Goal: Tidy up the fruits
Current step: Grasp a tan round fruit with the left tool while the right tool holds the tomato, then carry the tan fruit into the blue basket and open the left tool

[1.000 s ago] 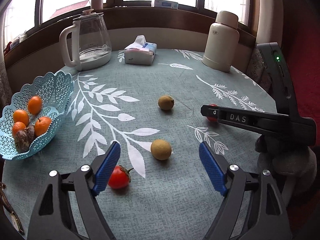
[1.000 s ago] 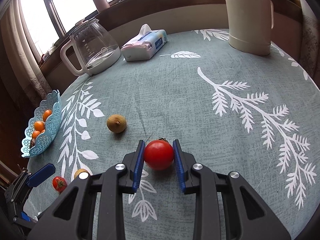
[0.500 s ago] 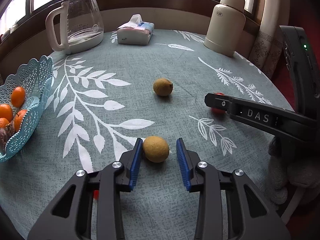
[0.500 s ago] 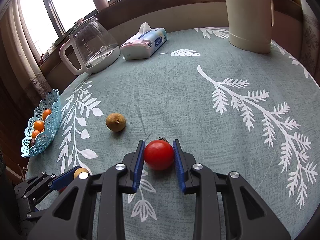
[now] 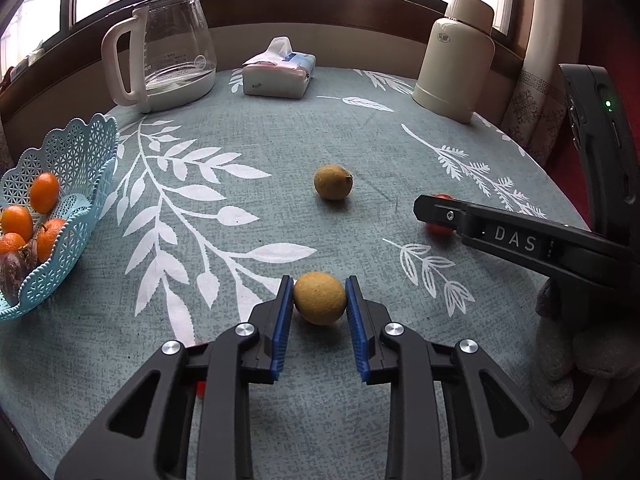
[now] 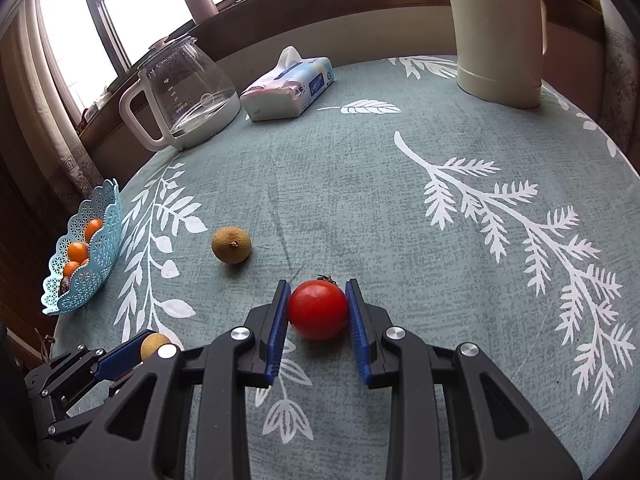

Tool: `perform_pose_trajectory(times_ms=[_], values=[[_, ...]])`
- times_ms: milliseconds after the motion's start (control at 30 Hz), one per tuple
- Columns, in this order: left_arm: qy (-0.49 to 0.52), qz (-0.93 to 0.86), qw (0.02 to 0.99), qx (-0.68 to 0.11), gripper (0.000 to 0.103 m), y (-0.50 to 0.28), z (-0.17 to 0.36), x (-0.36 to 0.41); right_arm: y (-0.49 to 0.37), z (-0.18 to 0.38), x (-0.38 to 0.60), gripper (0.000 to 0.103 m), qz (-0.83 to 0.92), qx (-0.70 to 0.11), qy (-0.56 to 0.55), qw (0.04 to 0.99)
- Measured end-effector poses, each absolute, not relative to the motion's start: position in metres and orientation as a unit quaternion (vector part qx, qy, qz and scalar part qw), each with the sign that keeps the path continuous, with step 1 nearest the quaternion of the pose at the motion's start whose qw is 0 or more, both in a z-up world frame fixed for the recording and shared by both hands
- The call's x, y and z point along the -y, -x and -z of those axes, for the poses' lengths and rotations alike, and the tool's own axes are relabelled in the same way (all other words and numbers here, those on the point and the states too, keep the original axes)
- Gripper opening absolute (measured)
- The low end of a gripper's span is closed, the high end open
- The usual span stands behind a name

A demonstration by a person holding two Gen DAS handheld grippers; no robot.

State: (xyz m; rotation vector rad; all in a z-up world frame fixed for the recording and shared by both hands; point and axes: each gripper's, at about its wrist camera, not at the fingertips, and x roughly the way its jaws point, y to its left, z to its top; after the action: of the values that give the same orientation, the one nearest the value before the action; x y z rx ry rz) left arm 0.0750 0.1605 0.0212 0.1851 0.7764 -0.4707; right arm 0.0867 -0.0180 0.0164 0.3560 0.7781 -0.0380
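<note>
My left gripper (image 5: 319, 300) is shut on a yellow-brown round fruit (image 5: 319, 298) that rests low on the tablecloth. A second brownish fruit (image 5: 333, 182) lies further out near the table's middle, also seen as the brownish fruit (image 6: 231, 245) in the right wrist view. My right gripper (image 6: 318, 306) is shut on a red tomato (image 6: 318, 309). A small red tomato (image 5: 200, 388) is mostly hidden under my left gripper's arm. The blue lattice basket (image 5: 72, 184) at the left holds several oranges (image 5: 44, 192) and a dark fruit.
A glass kettle (image 5: 168, 44), a tissue pack (image 5: 279, 72) and a cream thermos (image 5: 456, 56) stand along the far edge by the window. The table's round edge drops off at the right. The right gripper's body (image 5: 540, 244) reaches in from the right.
My left gripper moved forward over the nearer yellow-brown fruit and its fingers came together on it. The right gripper stayed shut on the tomato.
</note>
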Motion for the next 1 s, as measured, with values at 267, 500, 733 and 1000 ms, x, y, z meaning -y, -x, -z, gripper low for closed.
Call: perform_pose_trajectory(times_ms=[267,500,733,1000], values=[[-0.075,0.202,0.911,-0.351,0.027,-0.072,-0.031,-0.172,-0.084,-0.019,0.020,0.029,0.020,-0.371,-0.177,0.912],[-0.072,0.178,0.926,-0.325,0.027,-0.066,-0.043,-0.185,-0.082,-0.019,0.021,0.029,0.020,-0.367,-0.178,0.913],[-0.056,0.148,0.943,-0.293,0.027,-0.067,-0.066,-0.206,-0.081,-0.020,0.021,0.029,0.021,-0.365,-0.177,0.914],[-0.029,0.099,0.959,-0.265,0.027,-0.078,-0.085,-0.242,-0.082,-0.020,0.020,0.029,0.022,-0.364,-0.175,0.914]])
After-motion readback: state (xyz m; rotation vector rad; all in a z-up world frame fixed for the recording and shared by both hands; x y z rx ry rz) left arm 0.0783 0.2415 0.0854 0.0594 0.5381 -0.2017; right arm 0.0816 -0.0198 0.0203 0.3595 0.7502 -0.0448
